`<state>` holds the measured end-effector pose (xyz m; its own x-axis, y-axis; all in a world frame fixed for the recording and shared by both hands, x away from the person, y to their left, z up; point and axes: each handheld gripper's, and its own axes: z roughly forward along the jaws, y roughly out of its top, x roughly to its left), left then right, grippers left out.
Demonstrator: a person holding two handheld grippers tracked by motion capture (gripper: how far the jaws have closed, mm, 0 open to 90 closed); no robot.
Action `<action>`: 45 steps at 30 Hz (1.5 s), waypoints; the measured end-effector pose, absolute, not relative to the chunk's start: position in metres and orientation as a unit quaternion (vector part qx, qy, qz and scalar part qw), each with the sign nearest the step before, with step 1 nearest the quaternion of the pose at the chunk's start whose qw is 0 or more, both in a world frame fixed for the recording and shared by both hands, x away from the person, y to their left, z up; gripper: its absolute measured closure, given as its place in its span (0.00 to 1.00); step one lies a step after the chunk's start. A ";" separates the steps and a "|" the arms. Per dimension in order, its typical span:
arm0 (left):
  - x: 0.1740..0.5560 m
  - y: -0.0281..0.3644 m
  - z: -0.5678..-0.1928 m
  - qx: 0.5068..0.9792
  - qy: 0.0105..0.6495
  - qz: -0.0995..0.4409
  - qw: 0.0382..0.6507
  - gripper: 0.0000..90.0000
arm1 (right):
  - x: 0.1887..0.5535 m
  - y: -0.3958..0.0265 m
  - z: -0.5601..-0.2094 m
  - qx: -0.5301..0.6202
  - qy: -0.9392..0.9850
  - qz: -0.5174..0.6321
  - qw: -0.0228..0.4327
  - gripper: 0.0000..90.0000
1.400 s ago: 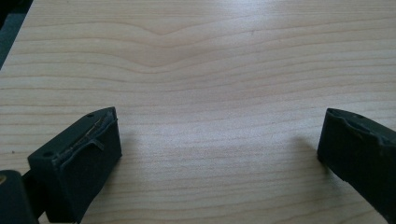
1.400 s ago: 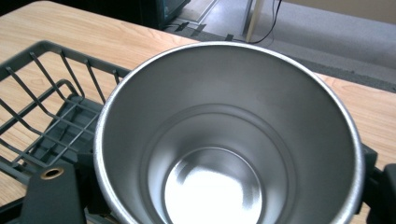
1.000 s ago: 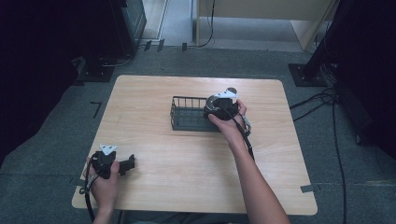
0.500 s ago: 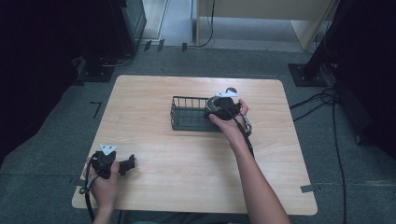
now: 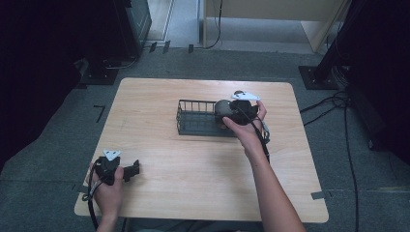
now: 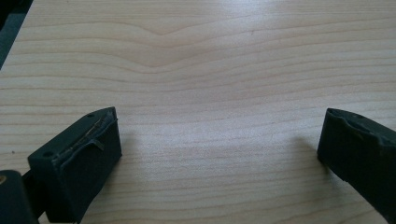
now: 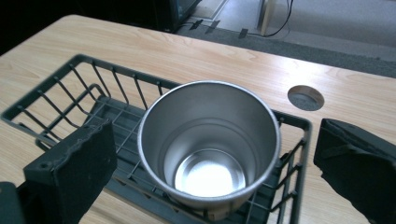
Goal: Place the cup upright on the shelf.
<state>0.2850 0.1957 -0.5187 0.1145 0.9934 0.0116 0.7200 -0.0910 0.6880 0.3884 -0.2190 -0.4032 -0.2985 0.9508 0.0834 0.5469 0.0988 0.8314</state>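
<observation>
**Steel cup stands in the wire basket, right claw spread around it**

A steel cup (image 7: 208, 148) stands upright at the right end of a dark wire basket (image 7: 56, 98), its mouth open to the camera and its shiny bottom visible. In the high view the basket (image 5: 193, 118) sits on the far half of the wooden bench (image 5: 203, 169), a little right of the middle.

The right claw (image 7: 212, 161) hangs over that end of the basket. Its jaws have just been opening and now stand wide, one on each side of the cup, with a clear gap between each pad and the cup's wall; nothing is gripped. From above, the right claw (image 5: 227, 112) shows in the person's right hand (image 5: 244, 126), reaching in from the near right.

The left claw (image 5: 135, 166) rests at the near left corner of the bench, well apart from the basket, held in the left hand (image 5: 109, 186). In the left gripper view the left claw (image 6: 217, 144) is open too, with bare wood grain between its jaws.

A round cable hole (image 7: 306, 97) sits in the benchtop just beyond the basket.
</observation>
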 end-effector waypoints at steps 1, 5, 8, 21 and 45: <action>0.285 0.196 -0.519 0.695 0.617 0.251 0.273 0.00 | 0.386 -0.221 -0.402 0.535 0.698 0.404 0.252 0.00; 0.285 0.196 -0.519 0.695 0.617 0.250 0.273 0.00 | 0.378 -0.228 -0.400 0.538 0.693 0.406 0.257 0.00; 0.285 0.196 -0.519 0.695 0.616 0.250 0.273 0.00 | 0.371 -0.234 -0.402 0.537 0.691 0.410 0.258 0.00; 0.285 0.196 -0.519 0.695 0.616 0.251 0.273 0.00 | 0.349 -0.262 -0.416 0.547 0.682 0.405 0.268 0.00; 0.285 0.196 -0.519 0.695 0.616 0.250 0.272 0.00 | 0.312 -0.328 -0.456 0.593 0.658 0.378 0.270 0.00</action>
<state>0.2850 0.1958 -0.5187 0.1157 0.9932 0.0127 0.7203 -0.0927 0.6875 0.3118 -0.3277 -0.4561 -0.1504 0.9842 0.0934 0.5759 0.0105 0.8174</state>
